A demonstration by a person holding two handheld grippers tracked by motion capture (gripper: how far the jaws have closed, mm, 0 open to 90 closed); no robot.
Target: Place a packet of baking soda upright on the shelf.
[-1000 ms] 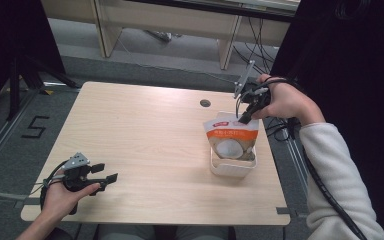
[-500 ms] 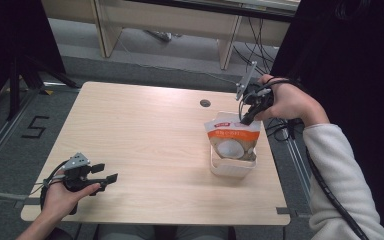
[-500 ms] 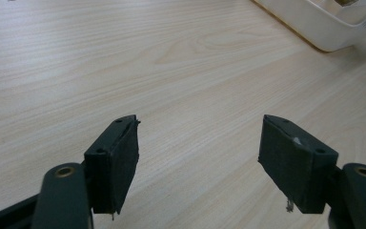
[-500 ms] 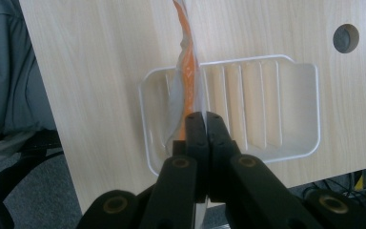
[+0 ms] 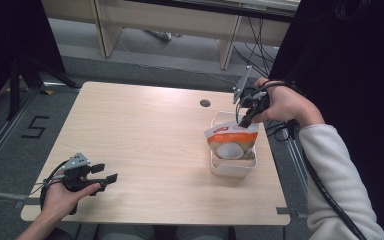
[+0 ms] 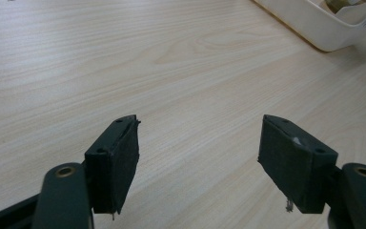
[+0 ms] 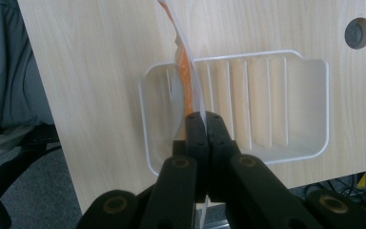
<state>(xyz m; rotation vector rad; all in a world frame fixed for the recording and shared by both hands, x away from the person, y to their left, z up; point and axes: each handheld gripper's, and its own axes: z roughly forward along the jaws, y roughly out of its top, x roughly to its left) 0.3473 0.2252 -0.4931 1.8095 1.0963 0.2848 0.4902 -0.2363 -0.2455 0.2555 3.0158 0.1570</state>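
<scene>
One orange-and-white pouch (image 5: 231, 141) stands in the single white tray (image 5: 232, 168) at the table's (image 5: 145, 130) right side, its print too small to read. Near left, the left gripper (image 5: 104, 173) rests with fingers (image 6: 116, 162) wide, holding nothing. Farther right, the right gripper (image 5: 245, 118) has its fingers (image 7: 196, 129) pinched on the pouch's top edge; the tray hides the pouch's base.

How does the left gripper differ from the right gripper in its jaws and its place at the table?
The left gripper has open jaws with nothing between them; the right gripper is shut on the top edge of the orange and white pouch. The left is low at the near corner of the wooden table, the right above the white plastic tray. Both have black jaws.
</scene>
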